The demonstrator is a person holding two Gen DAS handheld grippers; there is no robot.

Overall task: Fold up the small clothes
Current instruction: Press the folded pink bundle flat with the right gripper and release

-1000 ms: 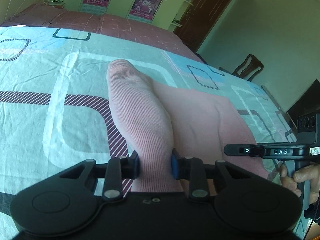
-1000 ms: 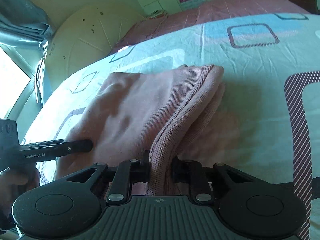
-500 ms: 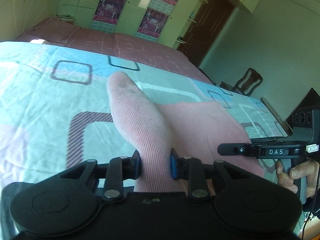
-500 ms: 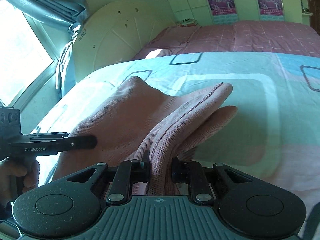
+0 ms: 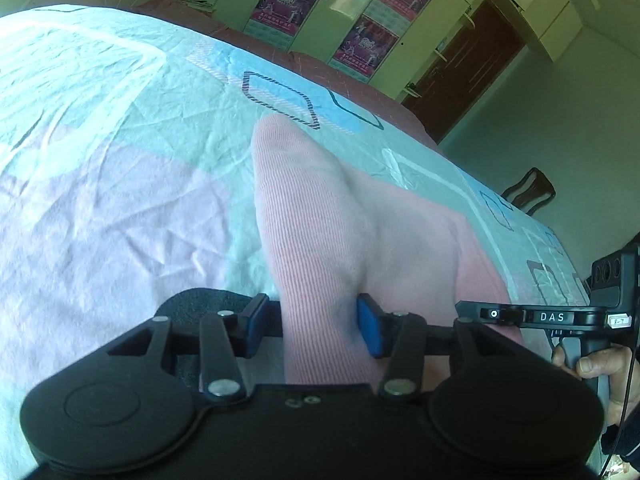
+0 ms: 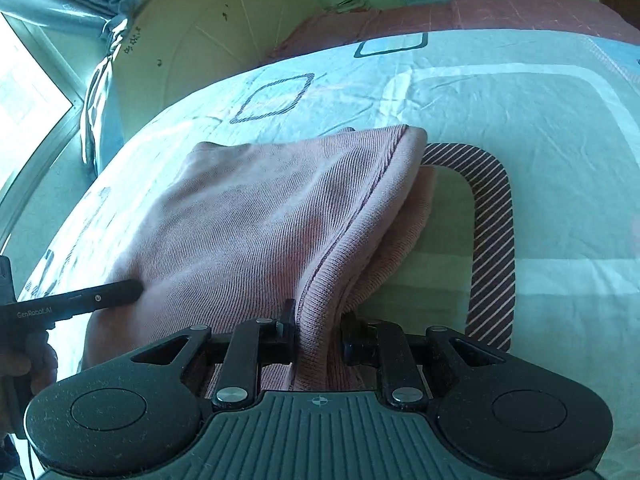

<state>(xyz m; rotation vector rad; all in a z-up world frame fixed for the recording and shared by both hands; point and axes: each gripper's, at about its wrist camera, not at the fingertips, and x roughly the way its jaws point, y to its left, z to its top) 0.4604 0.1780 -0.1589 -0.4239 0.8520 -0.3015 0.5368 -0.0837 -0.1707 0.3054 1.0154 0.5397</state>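
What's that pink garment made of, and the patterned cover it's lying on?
The pink garment looks like a soft ribbed knit, probably cotton or a blend: fine parallel ribs run across it and its hem is thick and rounded. Matte, no sheen. The patterned bed sheet looks like thin woven cotton or polyester: flat and smooth, with sharp fine creases and a printed pattern. The exact fibre can't be told from the look alone.

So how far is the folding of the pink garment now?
Done: the pink ribbed garment is already doubled, two layers showing at its far edge. In hand: the right gripper pinches one near corner; the left gripper's jaws have opened, only one pad touching. Left: release onto the patterned bedsheet and flatten.
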